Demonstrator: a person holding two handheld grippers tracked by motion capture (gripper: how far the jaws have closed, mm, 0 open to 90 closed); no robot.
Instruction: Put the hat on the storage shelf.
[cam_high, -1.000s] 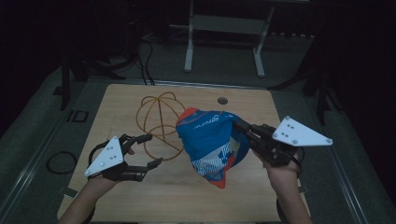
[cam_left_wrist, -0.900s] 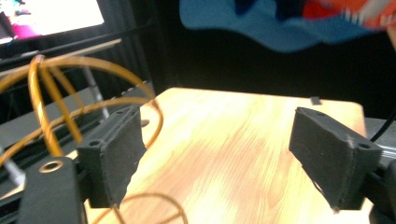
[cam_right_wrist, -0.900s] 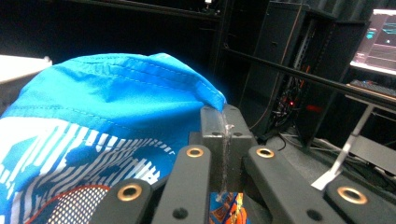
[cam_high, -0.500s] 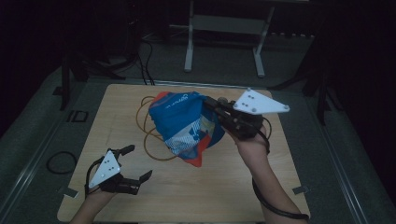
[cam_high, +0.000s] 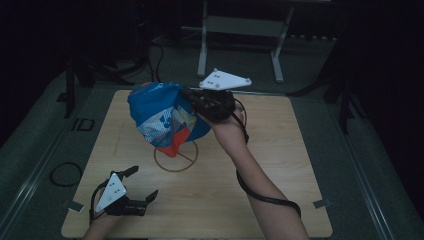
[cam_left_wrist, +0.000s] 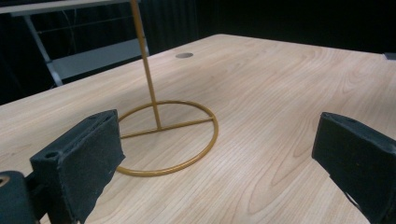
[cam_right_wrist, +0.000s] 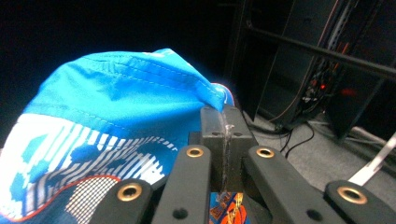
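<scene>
Hanging blue cap (cam_high: 162, 115), pinched by right gripper (cam_high: 192, 97)

You're running matte black grippers, left gripper (cam_high: 136, 185) and right gripper (cam_high: 192, 97), each wearing a pale grey three-cornered plate dotted with small holes. Brass-ringed rivets are showing on the right one's linkage, a black cable is trailing off it, and your forearms are going sleeveless.
</scene>
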